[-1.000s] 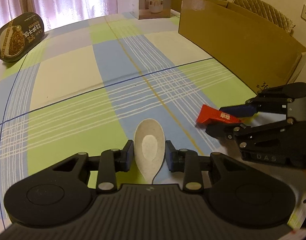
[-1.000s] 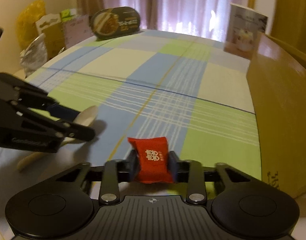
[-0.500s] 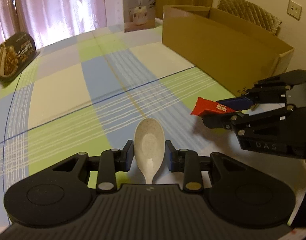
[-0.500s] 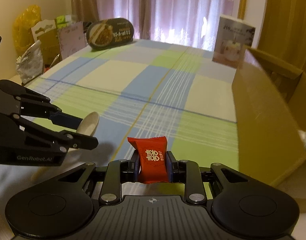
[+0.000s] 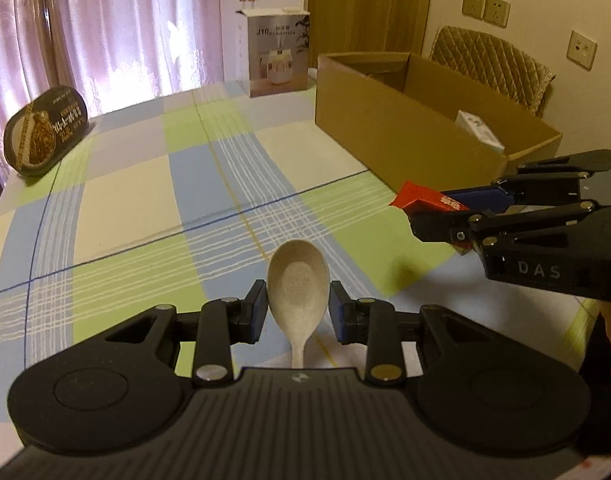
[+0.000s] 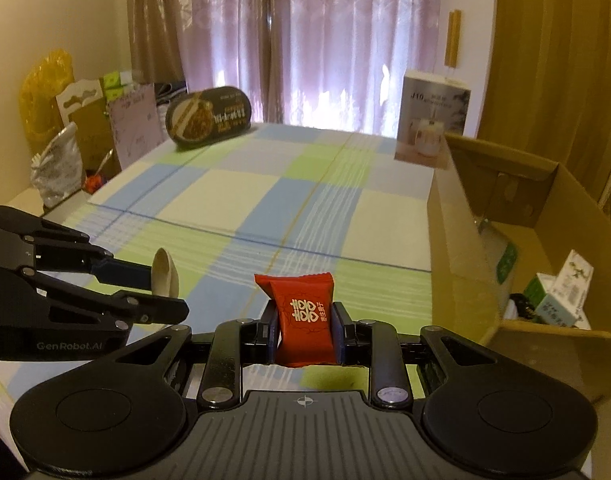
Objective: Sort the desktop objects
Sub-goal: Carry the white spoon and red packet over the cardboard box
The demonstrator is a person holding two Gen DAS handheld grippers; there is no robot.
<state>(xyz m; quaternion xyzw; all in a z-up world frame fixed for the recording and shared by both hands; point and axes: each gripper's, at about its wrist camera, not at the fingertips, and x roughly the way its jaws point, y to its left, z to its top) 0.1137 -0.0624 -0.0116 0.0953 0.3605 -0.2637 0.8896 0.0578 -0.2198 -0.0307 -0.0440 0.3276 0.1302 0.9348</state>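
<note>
A pale speckled spoon [image 5: 298, 280], bowl forward, and a red candy packet [image 6: 302, 312], upright, are held above the checked tablecloth [image 5: 145, 200], left of the open cardboard box [image 5: 405, 128].

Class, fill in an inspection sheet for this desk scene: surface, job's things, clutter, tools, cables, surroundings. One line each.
Surface: checked tablecloth, mostly bare.
Job's things: spoon and red packet, both held above the cloth; open carton at the right with small boxes inside.
Clutter: oval tin, white box at the far edge.
Tools: left tool shut on spoon; right tool shut on red packet.
Cables: nothing seen.
Surroundings: curtains, chair, wall sockets.
</note>
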